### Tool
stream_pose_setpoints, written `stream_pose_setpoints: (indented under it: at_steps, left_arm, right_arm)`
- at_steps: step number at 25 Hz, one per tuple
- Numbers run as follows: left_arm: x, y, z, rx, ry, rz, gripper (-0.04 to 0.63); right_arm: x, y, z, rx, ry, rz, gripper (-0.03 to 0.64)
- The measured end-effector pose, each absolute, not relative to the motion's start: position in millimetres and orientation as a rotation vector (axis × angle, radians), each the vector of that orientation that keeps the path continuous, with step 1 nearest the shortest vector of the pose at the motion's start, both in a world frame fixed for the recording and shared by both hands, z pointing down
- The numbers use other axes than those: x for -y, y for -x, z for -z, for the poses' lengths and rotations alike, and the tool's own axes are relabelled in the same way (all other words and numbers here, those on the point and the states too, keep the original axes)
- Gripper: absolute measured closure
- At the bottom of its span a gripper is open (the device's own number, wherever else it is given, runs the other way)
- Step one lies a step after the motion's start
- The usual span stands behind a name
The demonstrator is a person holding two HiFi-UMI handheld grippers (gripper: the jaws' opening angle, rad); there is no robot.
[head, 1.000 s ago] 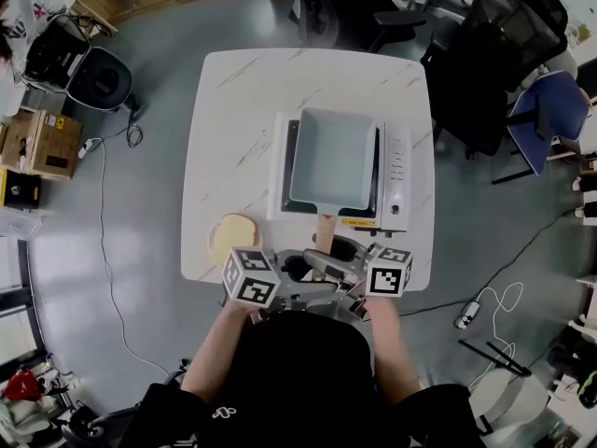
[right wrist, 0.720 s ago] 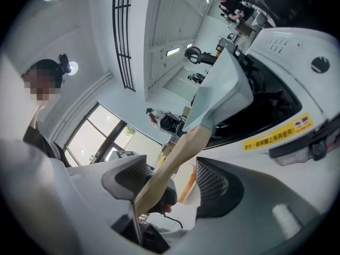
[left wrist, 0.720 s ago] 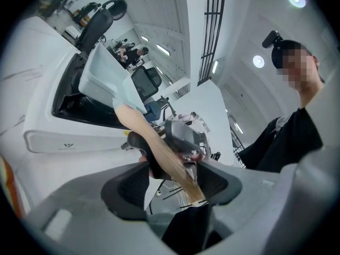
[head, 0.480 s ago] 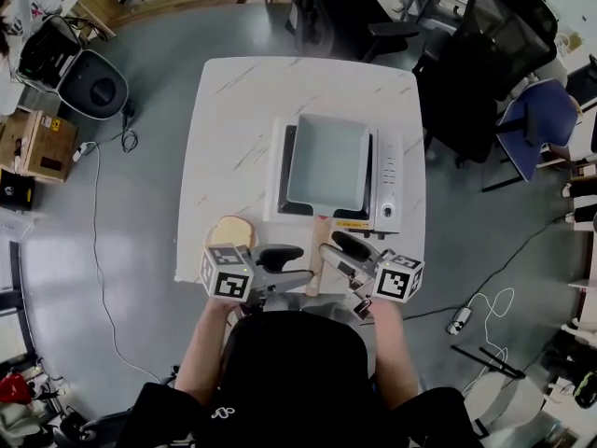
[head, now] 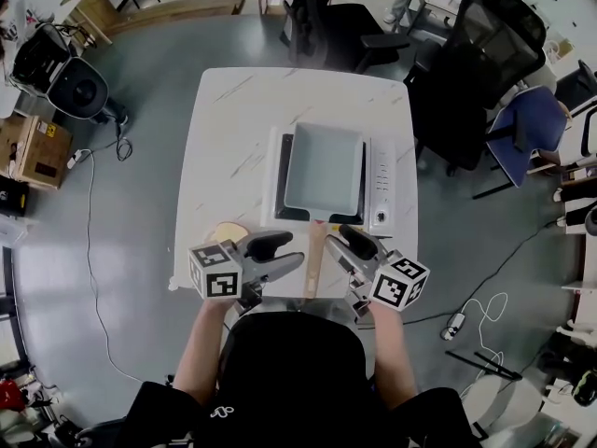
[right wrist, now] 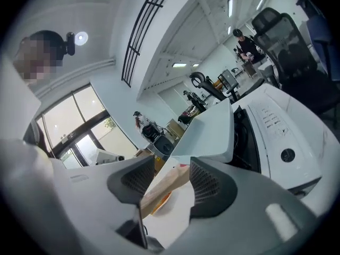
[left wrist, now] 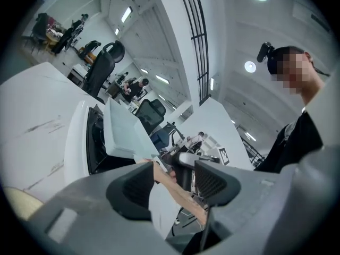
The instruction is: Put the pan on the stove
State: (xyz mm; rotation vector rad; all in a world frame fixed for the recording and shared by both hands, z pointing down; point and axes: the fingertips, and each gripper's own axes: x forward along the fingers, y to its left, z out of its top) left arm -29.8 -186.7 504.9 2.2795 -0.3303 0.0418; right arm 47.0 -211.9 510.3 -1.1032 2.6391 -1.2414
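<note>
1. I judge the placing itself done: the pan sits square on the stove, covering its dark cooking plate. Its wooden handle sticks out over the stove's near edge towards me.
2. My left gripper hangs just off the stove's near-left corner, jaws wide apart. Its own view shows the handle running across beyond the gap, but neither pad presses on it.
3. My right gripper hangs just off the stove's near-right side, below the control panel. Its jaws have just been closing partway. They stand apart, with the handle lined up in the gap and no pad on the wood.
4. What remains, I think, is getting clear cleanly. I would draw both claws away from the stove along the line of the handle, not sideways, since a sideways brush could swing the pan off centre.
5. I would keep the right jaws from narrowing further while the handle sits in line with them.
6. On the left, I would mind the tan round thing lying on the table just off the stove's near-left corner.
</note>
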Motion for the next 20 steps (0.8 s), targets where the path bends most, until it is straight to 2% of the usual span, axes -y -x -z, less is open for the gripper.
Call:
stream_pose_setpoints:
  at_steps: [8, 13, 18, 20]
  left_arm:
    - [202.6, 28.6, -484.7, 0.43, -2.399, -0.022, 0.444]
    - [210.6, 26.3, -468.0, 0.504, -2.472, -0.012, 0.479]
    - [219.6, 25.7, -452.2, 0.618, -2.536, 0.002, 0.516]
    - [224.5, 28.1, -445.4, 0.695, -2.558, 0.012, 0.563]
  right_arm:
    - [219.4, -48.8, -490.3, -2.676, 1.22, 1.065, 0.504]
    - [224.3, -52.5, -472.1, -2.686, 1.311, 0.938, 0.541]
    - [232.4, -54.6, -455.4, -2.677, 1.426, 0.786, 0.607]
    - [234.6, -53.7, -450.6, -2.674, 1.443, 0.75, 0.621]
